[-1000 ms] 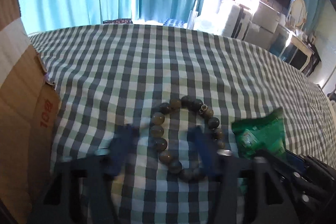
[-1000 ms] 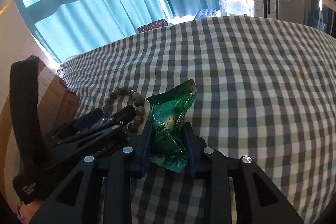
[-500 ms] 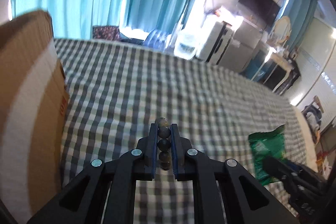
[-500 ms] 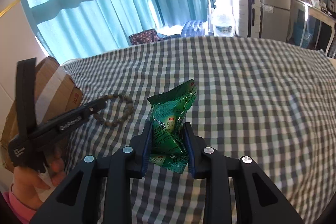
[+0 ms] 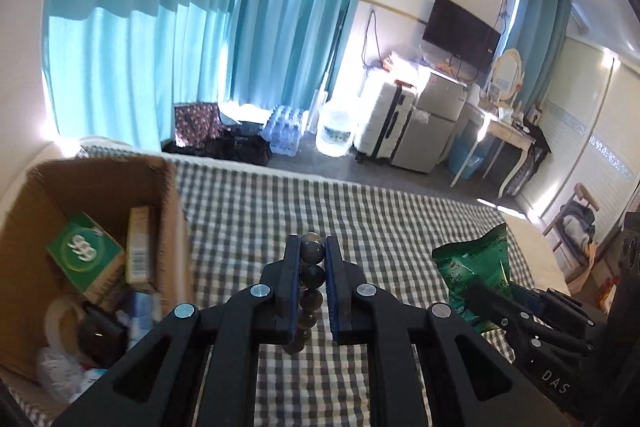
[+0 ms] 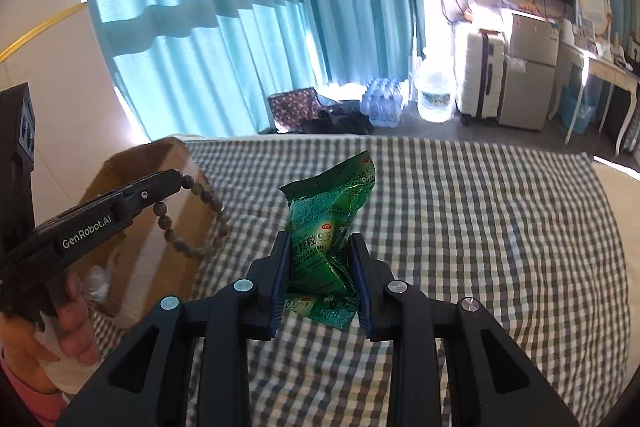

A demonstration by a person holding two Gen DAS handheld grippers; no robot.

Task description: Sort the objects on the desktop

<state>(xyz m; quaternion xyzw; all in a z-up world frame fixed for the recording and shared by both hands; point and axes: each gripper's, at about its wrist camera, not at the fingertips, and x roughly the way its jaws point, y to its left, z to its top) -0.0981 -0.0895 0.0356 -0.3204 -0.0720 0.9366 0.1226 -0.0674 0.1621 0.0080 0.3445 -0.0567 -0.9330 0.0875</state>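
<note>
My left gripper (image 5: pixel 312 247) is shut on a dark bead bracelet (image 5: pixel 311 273), lifted above the checked cloth; in the right wrist view the bracelet (image 6: pixel 200 219) hangs from that gripper (image 6: pixel 176 181) beside the cardboard box (image 6: pixel 160 211). My right gripper (image 6: pixel 320 243) is shut on a crumpled green packet (image 6: pixel 328 223), held above the cloth; the packet also shows in the left wrist view (image 5: pixel 476 267). The open cardboard box (image 5: pixel 168 211) stands at the left and holds a green carton (image 5: pixel 80 255), another carton and several small items.
The checked cloth (image 6: pixel 480 227) covers the surface and runs far to the right. Beyond its far edge are curtains, water bottles (image 5: pixel 286 135), a suitcase and a small fridge on the floor.
My left gripper closed on the bracelet, lifted it and swung left toward the box, whose inside now shows. My right gripper rose with the green packet held.
</note>
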